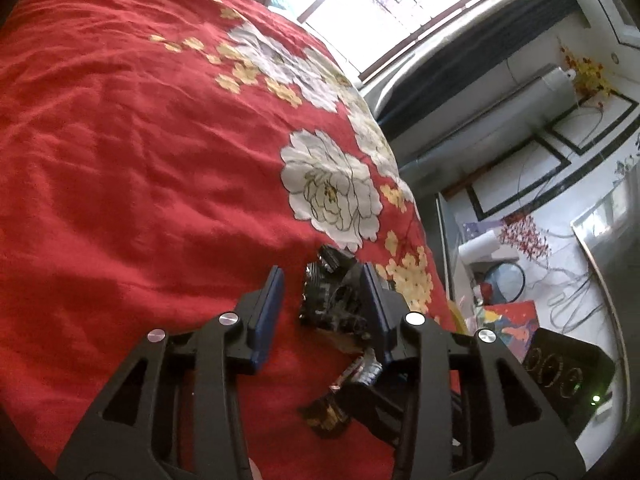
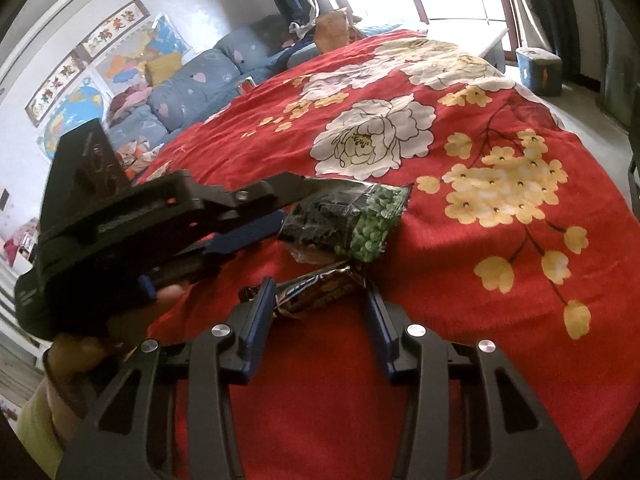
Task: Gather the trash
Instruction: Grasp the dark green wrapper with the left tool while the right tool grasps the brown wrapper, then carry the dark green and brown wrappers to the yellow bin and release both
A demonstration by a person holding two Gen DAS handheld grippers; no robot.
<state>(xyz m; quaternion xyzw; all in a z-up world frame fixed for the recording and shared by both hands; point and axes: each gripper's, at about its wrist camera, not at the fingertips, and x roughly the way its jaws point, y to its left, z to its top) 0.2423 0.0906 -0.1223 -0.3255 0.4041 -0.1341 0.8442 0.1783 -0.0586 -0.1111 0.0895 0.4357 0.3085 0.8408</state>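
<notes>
A dark packet of green peas (image 2: 360, 220) lies on the red flowered bedspread (image 2: 460, 280). My left gripper (image 1: 322, 292) straddles the packet (image 1: 332, 300). Its right pad (image 1: 374, 300) touches the packet, and a strip of red cloth shows beside its left pad, so it is open. The right wrist view shows that gripper (image 2: 290, 204) coming in from the left, held by a hand (image 2: 120, 320). Nearer to me, a crumpled brown snack wrapper (image 2: 316, 290) spans the gap of my right gripper (image 2: 320, 304). Both pads are against its ends.
Blue pillows with hearts (image 2: 192, 76) and a brown paper bag (image 2: 332, 26) sit at the bed's far end. A blue storage box (image 2: 538, 68) stands on the floor beyond. Beside the bed's right edge lie cables, a black device (image 1: 560, 372) and clutter (image 1: 500, 280).
</notes>
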